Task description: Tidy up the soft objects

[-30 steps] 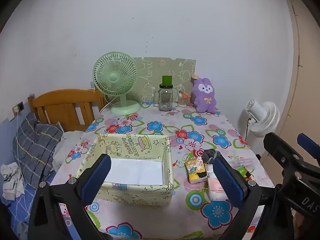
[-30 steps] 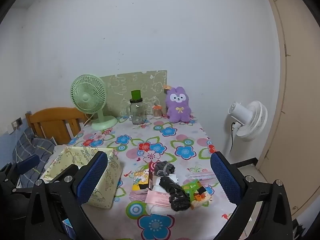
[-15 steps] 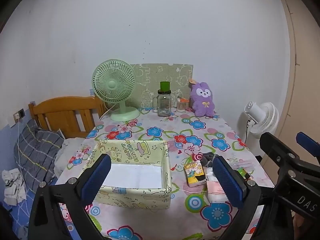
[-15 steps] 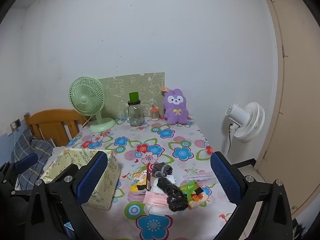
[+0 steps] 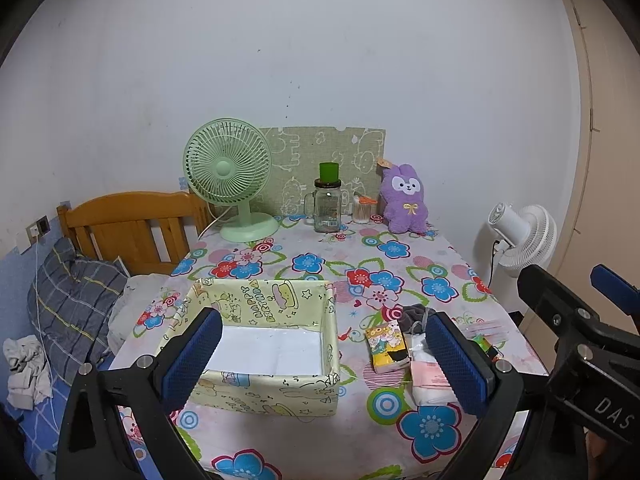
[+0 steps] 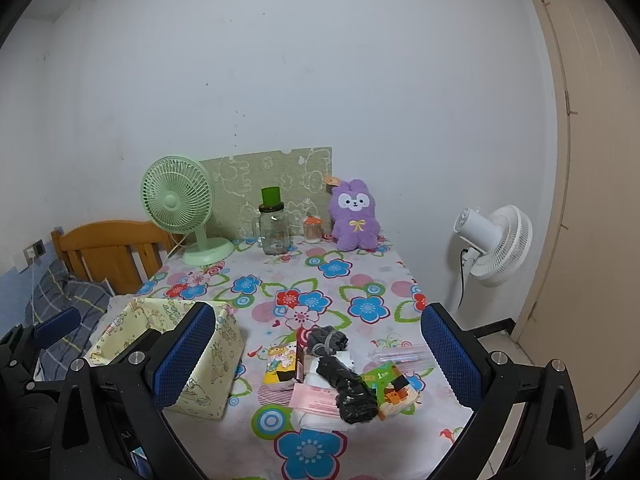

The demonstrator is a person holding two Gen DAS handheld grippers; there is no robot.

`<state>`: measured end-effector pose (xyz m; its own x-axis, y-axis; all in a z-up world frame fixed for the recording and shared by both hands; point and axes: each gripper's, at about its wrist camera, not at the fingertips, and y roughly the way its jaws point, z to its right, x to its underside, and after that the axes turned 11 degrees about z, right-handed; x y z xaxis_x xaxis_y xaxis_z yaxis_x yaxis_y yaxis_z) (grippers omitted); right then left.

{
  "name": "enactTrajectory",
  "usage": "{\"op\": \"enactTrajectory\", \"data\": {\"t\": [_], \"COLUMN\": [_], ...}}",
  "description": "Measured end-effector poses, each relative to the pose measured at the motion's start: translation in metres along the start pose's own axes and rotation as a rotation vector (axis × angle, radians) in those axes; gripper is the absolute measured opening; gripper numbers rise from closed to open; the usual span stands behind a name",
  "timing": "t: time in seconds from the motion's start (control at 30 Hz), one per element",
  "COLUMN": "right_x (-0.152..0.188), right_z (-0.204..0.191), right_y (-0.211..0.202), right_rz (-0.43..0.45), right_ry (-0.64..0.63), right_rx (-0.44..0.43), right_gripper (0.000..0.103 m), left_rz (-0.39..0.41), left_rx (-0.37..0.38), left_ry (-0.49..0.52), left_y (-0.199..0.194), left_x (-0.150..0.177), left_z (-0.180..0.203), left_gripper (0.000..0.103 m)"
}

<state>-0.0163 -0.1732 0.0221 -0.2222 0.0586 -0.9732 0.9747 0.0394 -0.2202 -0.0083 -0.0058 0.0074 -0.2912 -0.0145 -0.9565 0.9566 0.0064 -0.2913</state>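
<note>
Table [image 5: 448, 256] with a flowered cloth fills both wrist views. Left gripper [image 5: 324, 360] hangs above the near edge, jaws spread wide, nothing between the blue pads [image 5: 192, 360]. Right gripper [image 6: 320, 358] likewise: jaws wide apart, empty, raised over the near right part of the table.

Yellow fabric box [image 5: 256, 398] sits at about 7 o'clock from table centre, open top, white floor bare. In the right wrist view the same box [image 6: 212, 376] lies behind the left finger.

Soft items lie in a loose heap at about 5 o'clock from table centre, just right of the box and apart from it:
- yellow tissue pack [image 6: 282, 366], leftmost of the heap
- grey rolled cloth [image 6: 326, 340], far side of the heap
- black bundle [image 6: 348, 388], lying on a white folded cloth [image 6: 316, 416]
- pink packet [image 6: 316, 396], touching the black bundle's left side
- green-and-orange packet [image 6: 394, 390], just right of the black bundle
- clear sleeve of straws [image 6: 400, 354], at the right edge; contents hard to make out.

Far edge, 12 o'clock: green desk fan [image 5: 230, 176], glass jar with a green lid [image 5: 328, 208], small jar [image 5: 362, 210], purple plush rabbit [image 5: 404, 200], all in front of a green patterned board [image 5: 300, 160].

Off the table: white floor fan [image 6: 494, 240] at 3 o'clock; wooden headboard [image 5: 128, 228] and plaid pillow [image 5: 76, 304] at 9 o'clock.
</note>
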Motion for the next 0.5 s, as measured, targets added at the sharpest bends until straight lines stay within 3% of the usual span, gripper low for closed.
{"op": "enactTrajectory", "data": {"t": [0.5], "right_x": [0.0044], "right_z": [-0.0013], "right_y": [-0.0010], "right_rz": [0.002], "right_ry": [0.001], "right_rx": [-0.005], "right_gripper": [0.103], "left_rz": [0.000], "left_rx": [0.003], "left_ry": [-0.002], "left_y": [0.0003], "left_x": [-0.0005], "left_z": [0.0013], "left_gripper": [0.102]}}
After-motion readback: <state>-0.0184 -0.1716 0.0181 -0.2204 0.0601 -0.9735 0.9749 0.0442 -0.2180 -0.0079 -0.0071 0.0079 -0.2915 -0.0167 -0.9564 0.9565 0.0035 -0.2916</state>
